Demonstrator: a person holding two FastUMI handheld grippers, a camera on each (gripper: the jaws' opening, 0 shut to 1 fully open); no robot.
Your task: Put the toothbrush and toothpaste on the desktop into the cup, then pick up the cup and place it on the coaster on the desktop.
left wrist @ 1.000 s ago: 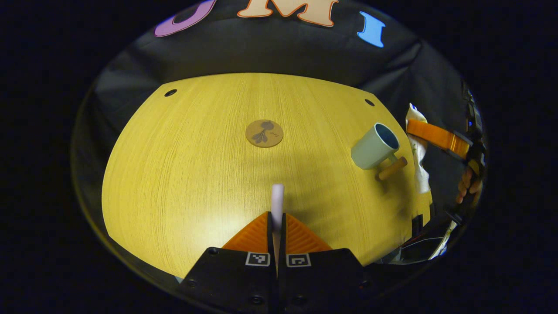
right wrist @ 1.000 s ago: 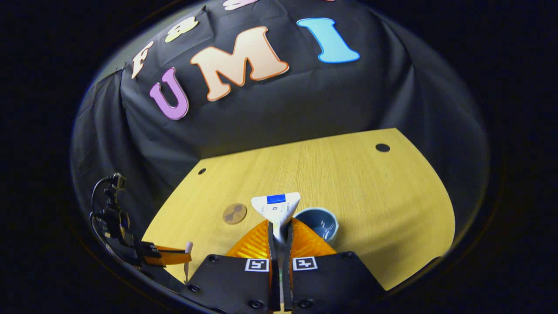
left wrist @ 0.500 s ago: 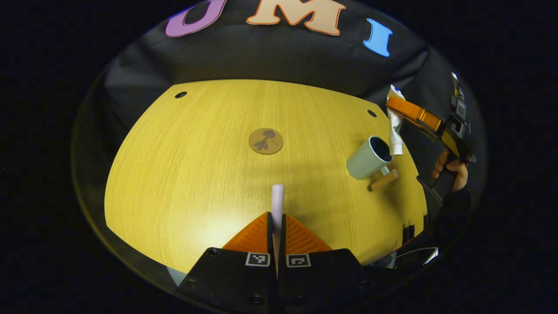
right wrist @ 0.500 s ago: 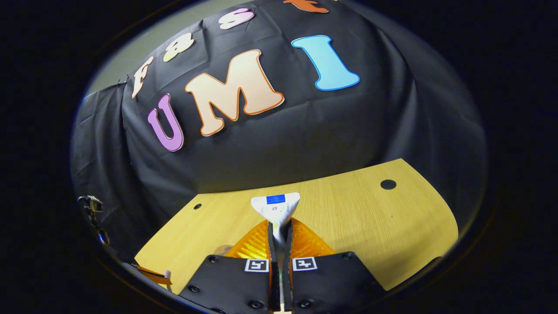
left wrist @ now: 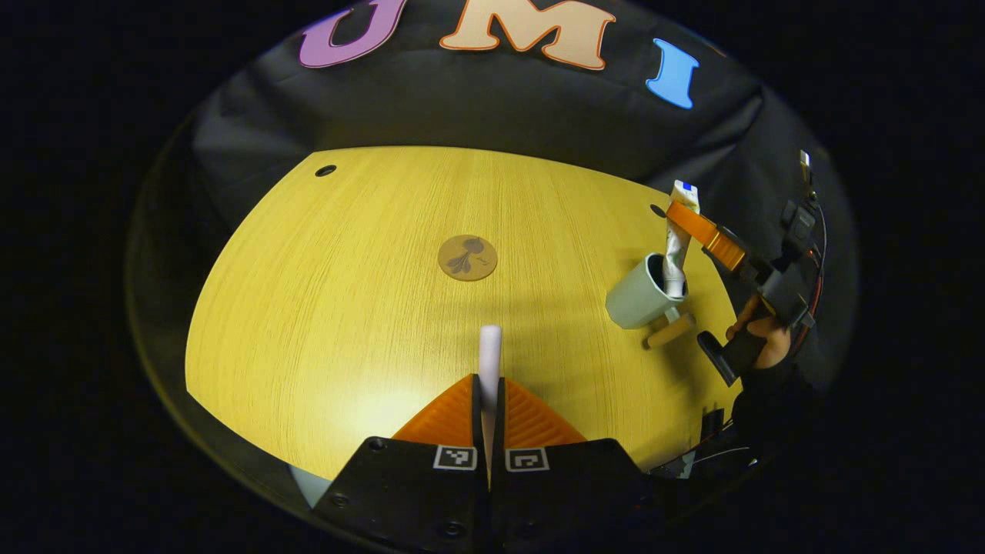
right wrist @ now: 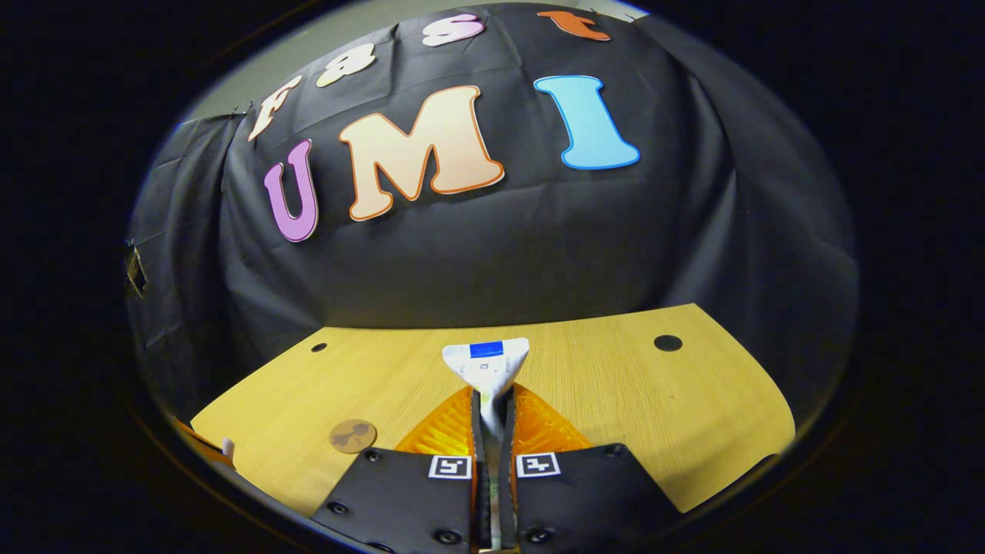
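Note:
In the left gripper view my left gripper is shut on the white toothbrush, which pokes forward above the yellow wooden desktop. The pale green cup with a wooden handle stands at the right of the desk. My right gripper holds the white toothpaste tube upright, its lower end inside the cup. The round brown coaster lies mid-desk. In the right gripper view my right gripper is shut on the toothpaste tube, whose flat crimped end sticks up. The coaster sits low left.
A hand grips the right gripper's handle at the desk's right edge. Cable holes mark the desktop's far corners. The black cloth wall rises behind the desk.
The right gripper has swung the toothpaste upright and lowered its end into the cup. The right gripper view tilted up, so the cup left it. The left gripper barely moved.

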